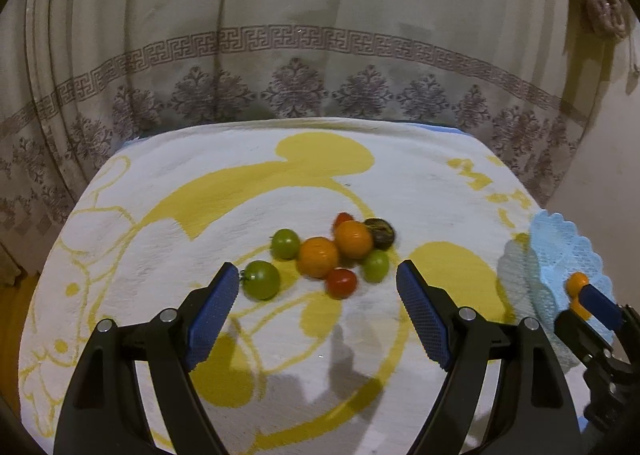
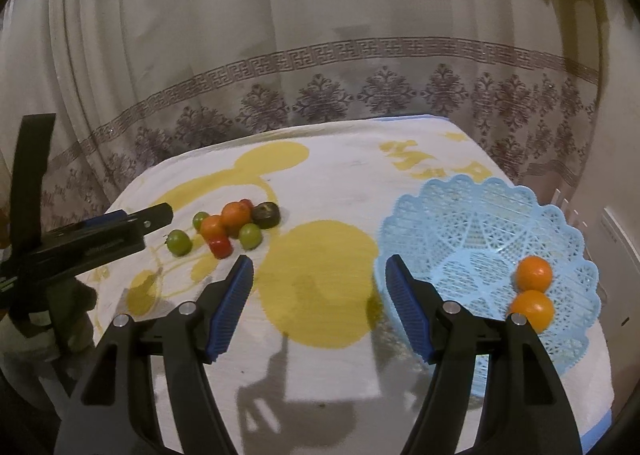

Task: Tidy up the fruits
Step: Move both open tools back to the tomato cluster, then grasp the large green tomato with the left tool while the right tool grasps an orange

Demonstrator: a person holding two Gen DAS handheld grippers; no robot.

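1. Blue ribbed pads on black arms fill the bottom of both wrist views. The left gripper [image 1: 318,275] has its fingers [image 1: 216,307] spread wide and empty, touching nothing.
2. Between those fingers, a little farther off, a cluster of small fruits lies on a white and yellow towel [image 1: 240,183] covering the table: two oranges [image 1: 318,257], three green tomatoes [image 1: 262,279], two red tomatoes [image 1: 341,283] and one dark fruit [image 1: 380,231]. Most touch each other; the nearest green tomato sits just beside the left pad.
3. To the right, the right gripper [image 2: 319,275] is also wide open and holds nothing. Its right pad [image 2: 408,311] stands at the near rim of a pale blue lattice basket [image 2: 460,215]; whether it touches cannot be told.
4. Inside the basket, two more oranges [image 2: 534,273] rest against each other near its right side.
5. Likely risk: the fruits are round and tightly packed, so closing on one may nudge its neighbours and send them rolling over the towel, perhaps off the table edge.
6. Another likely risk: the basket looks light, so a bump from the right gripper could shift or tip it and spill the oranges.
7. Soft tomatoes might also bruise or split under a hard squeeze.
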